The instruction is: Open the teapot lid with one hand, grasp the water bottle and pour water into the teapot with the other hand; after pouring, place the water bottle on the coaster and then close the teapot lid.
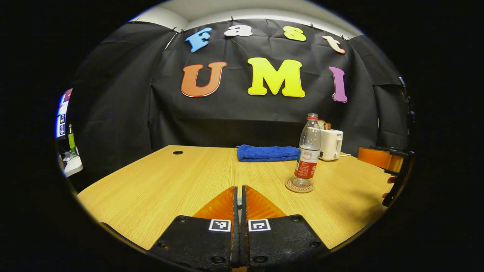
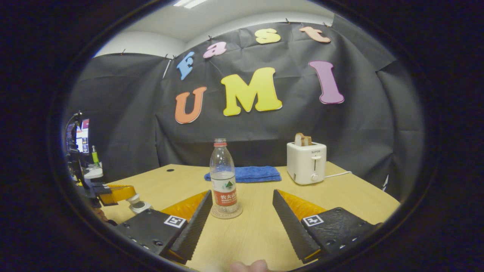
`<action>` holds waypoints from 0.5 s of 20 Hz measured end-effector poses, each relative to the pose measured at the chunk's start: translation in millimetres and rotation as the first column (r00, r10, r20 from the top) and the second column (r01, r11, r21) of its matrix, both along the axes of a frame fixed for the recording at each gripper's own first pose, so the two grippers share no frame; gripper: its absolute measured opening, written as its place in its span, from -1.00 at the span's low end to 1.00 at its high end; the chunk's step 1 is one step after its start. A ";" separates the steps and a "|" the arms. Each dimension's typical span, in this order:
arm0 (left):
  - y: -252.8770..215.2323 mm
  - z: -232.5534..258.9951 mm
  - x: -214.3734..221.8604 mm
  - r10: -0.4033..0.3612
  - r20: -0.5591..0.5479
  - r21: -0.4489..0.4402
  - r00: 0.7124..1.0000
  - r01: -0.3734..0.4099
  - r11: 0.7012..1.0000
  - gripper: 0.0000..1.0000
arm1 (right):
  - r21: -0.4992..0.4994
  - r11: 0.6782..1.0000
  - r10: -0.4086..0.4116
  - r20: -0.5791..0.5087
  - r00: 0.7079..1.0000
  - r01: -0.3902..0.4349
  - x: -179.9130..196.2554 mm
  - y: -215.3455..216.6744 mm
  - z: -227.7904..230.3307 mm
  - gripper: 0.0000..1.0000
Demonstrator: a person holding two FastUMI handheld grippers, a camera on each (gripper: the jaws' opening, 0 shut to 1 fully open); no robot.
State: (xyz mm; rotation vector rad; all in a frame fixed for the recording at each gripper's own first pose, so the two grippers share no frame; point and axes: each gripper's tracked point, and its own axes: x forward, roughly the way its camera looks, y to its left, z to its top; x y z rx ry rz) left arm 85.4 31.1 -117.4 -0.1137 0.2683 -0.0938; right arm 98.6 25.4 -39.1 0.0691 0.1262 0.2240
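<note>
The water bottle [image 1: 309,151] [image 2: 224,177], clear with a red cap and red label and partly full, stands upright on the round coaster [image 1: 299,186] [image 2: 226,214]. My right gripper [image 2: 242,193] is open; the bottle stands just beyond its fingertips, nearer the left finger and untouched. That gripper also shows in the left gripper view at the right edge [image 1: 382,158]. My left gripper [image 1: 239,189] is shut, with a small pale piece of the teapot lid [image 1: 239,202] pinched between the fingers. In the right gripper view the left gripper [image 2: 117,192] sits over a white round teapot lid [image 2: 138,206]. The pot's body is hidden.
A white toaster [image 1: 331,144] [image 2: 306,162] with a slice in it stands at the back right, and a folded blue cloth [image 1: 267,153] [image 2: 251,173] lies beside it. The wooden table [image 1: 170,181] stretches to the left. A fingertip [image 2: 249,266] shows at the bottom edge.
</note>
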 end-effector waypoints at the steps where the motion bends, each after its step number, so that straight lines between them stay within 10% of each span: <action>1: -1.0 -0.8 0.3 0.001 -0.003 0.001 1.000 -0.001 1.000 -0.94 | 0.010 1.000 -0.002 0.007 1.000 0.002 -6.8 -3.3 2.1 0.92; 10: -10.8 -2.7 -0.9 -0.010 0.001 0.025 1.000 0.010 1.000 -0.94 | 0.018 1.000 -0.014 0.017 1.000 0.014 -20.8 -14.7 0.1 0.84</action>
